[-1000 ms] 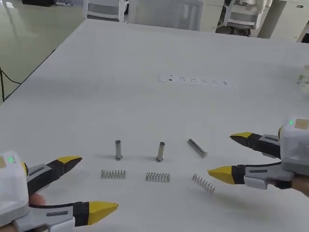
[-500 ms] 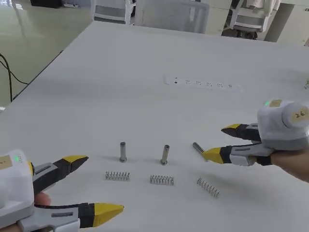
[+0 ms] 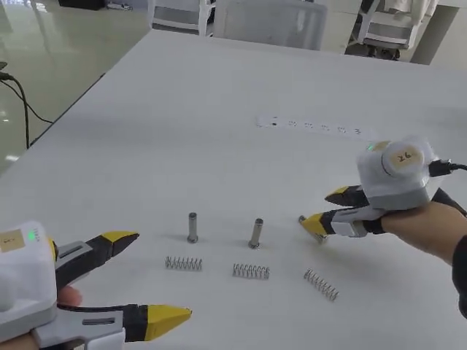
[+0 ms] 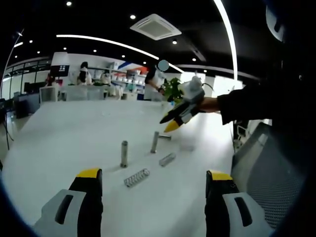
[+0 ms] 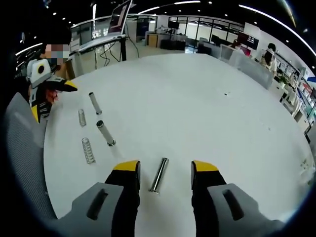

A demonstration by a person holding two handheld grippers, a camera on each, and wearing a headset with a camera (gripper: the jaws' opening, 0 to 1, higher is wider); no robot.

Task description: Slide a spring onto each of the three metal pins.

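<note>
Two tools point(image 3: 162, 275) point(image 3: 317, 208), three pins point(image 3: 193, 227) point(image 3: 256, 232) point(image 5: 159, 175), three springs point(image 3: 183, 263) point(image 3: 251, 271) point(image 3: 321, 284)

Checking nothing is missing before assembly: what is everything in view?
Table: one, white, under everything.
Upright pins: two, silver, standing mid-table.
Lying pin: one, silver, flat between the right jaws.
Springs: three, silver, in a row nearer the person, none on a pin.
Socket strip: one, white, farther back.
Chairs: several, pale, beyond the far edge.
Left hand-held gripper: one, yellow-tipped, open, lower left.
Right hand-held gripper: one, yellow-tipped, open, at the lying pin.
</note>
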